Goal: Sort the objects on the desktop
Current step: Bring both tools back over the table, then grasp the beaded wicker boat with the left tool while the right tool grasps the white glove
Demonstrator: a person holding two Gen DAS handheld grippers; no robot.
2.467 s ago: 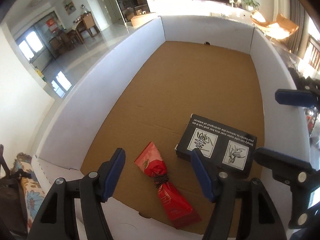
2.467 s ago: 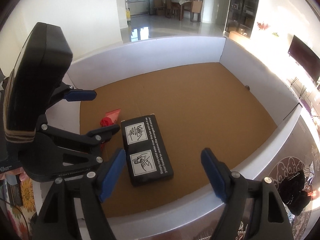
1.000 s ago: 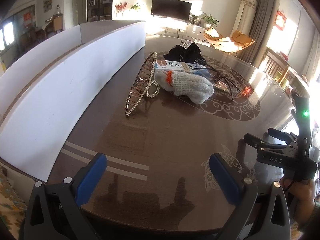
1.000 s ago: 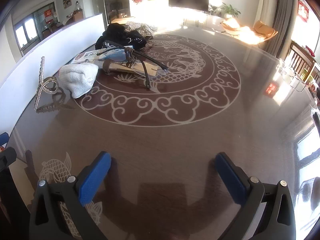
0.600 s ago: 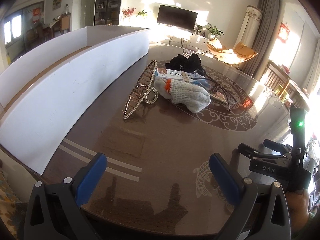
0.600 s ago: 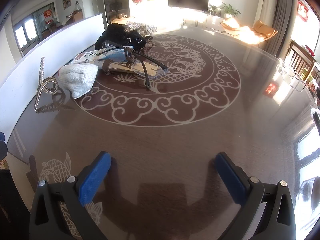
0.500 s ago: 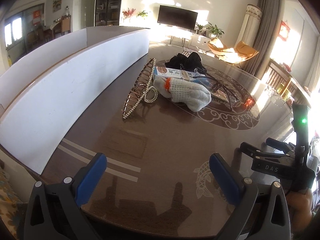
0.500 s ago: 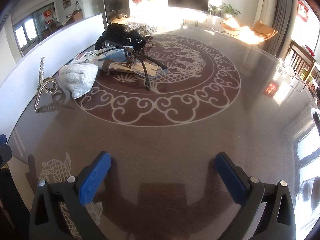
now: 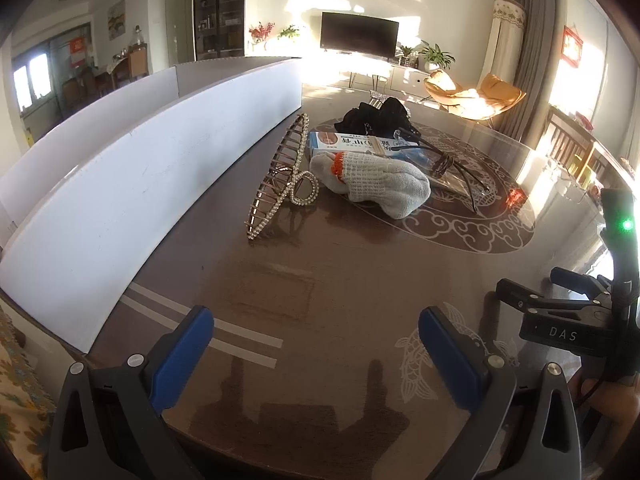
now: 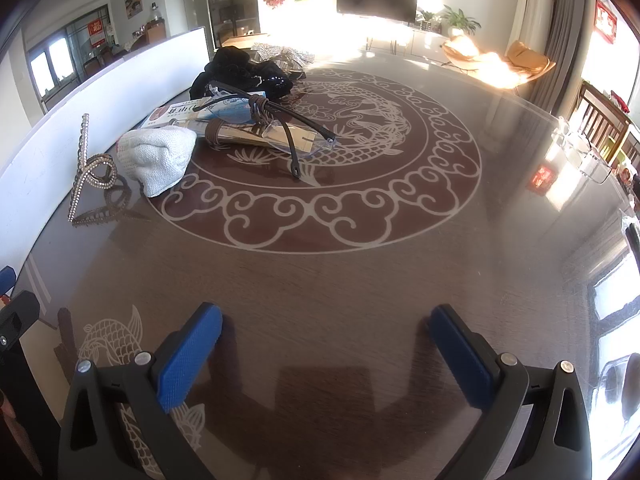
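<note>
A cluster of objects lies on the dark table ahead of both grippers. A rhinestone hair clip [image 9: 282, 176] [image 10: 86, 170] is nearest the white box wall. Beside it rest a white knit glove [image 9: 374, 182] [image 10: 158, 156], a blue-and-white carton [image 9: 348, 142] [image 10: 188, 112], clear glasses with dark arms [image 9: 440, 164] [image 10: 276, 120] and a black cloth bundle [image 9: 378, 118] [image 10: 236, 72]. My left gripper [image 9: 316, 348] is open and empty near the table's front edge. Farther right, my right gripper [image 10: 326, 344] is likewise open and holds nothing; it also shows at the right of the left wrist view [image 9: 560, 300].
The white-walled box [image 9: 132, 184] [image 10: 48, 132] runs along the left side of the table. The round table [image 10: 360, 280] has a pale dragon and cloud pattern. Chairs and a television stand in the room beyond.
Both grippers left the box, where the black carton and red packet lay, and swung over the table. In the last half second the left one edged closer to the objects.
</note>
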